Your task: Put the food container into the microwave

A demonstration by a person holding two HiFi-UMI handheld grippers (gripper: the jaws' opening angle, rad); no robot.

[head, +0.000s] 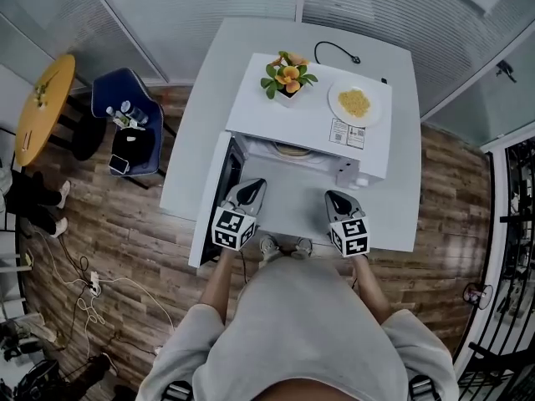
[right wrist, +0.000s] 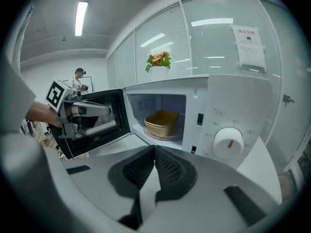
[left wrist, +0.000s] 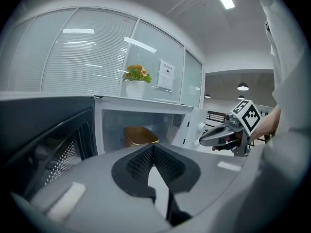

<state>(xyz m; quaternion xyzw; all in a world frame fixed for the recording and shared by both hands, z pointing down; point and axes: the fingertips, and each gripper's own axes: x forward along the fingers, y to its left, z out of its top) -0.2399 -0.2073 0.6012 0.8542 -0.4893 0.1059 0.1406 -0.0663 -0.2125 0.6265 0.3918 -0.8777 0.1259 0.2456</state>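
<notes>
Head view shows only a sliver of the tan rectangular plastic food container (head: 292, 149), since the roof of the white microwave oven (head: 313, 111) covers most of it. The microwave's dark-windowed door (head: 219, 197) appears edge-on there, swung out toward the left edge of the white bench (head: 201, 115). The person's own torso cuts off the near edge of the bench and both forearms.

The left gripper view looks into the cavity past the door. It shows the container inside at the back, with its lower part hidden by the gripper's own body. The right gripper view shows it best: it sits on the turntable inside the open cavity, left of the white control dial (right wrist: 228, 142).

The left gripper (left wrist: 153, 149) has its two black ribbed jaws pressed together at the tips with nothing between them. It hovers over the near edge of the bench, just beside the open door. The right gripper (right wrist: 154, 149) is likewise closed tip to tip and empty, hanging before the control panel toward the near right corner. Neither touches the container or the microwave.

On the microwave's roof stand a small white pot of orange flowers (head: 287, 78) and a white round plate of yellow food (head: 357, 103). A black cable (head: 334, 54) lies near the far edge of the bench.
</notes>
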